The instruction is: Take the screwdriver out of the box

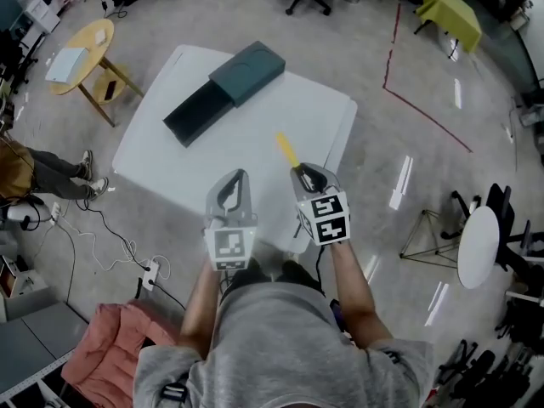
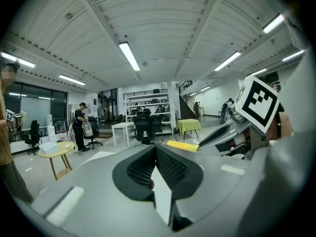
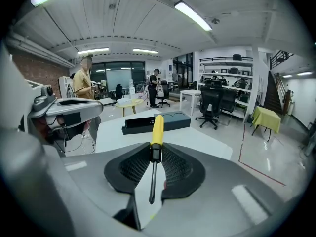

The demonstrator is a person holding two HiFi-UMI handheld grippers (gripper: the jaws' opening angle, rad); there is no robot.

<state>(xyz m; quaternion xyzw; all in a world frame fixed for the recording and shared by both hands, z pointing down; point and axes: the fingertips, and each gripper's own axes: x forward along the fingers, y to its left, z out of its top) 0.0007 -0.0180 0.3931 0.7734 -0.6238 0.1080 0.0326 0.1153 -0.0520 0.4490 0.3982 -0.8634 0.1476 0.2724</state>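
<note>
- Since the right gripper (image 3: 155, 151) is clamped on the yellow-handled screwdriver (image 3: 157, 125) where handle meets shaft, the tool is out of the box (image 1: 225, 90), handle pointing forward; the grip looks firm enough to carry it.
- Jaws of the left gripper (image 2: 156, 152) are together, empty, idle alongside.
- Box lies with its drawer slid out on the white table (image 1: 153, 155), well apart.

Ahead of both sets of jaws I have bare white table (image 1: 314, 109), with nothing on it until the box (image 1: 246, 73), well ahead and left of my left gripper (image 1: 239, 177). The screwdriver (image 1: 286, 150) juts forward from my right gripper (image 1: 299, 172), just right of the left jaws, so the lane between the grippers is narrow. Right of the right jaws, the table edge gives way to open floor (image 1: 425, 168).
</note>
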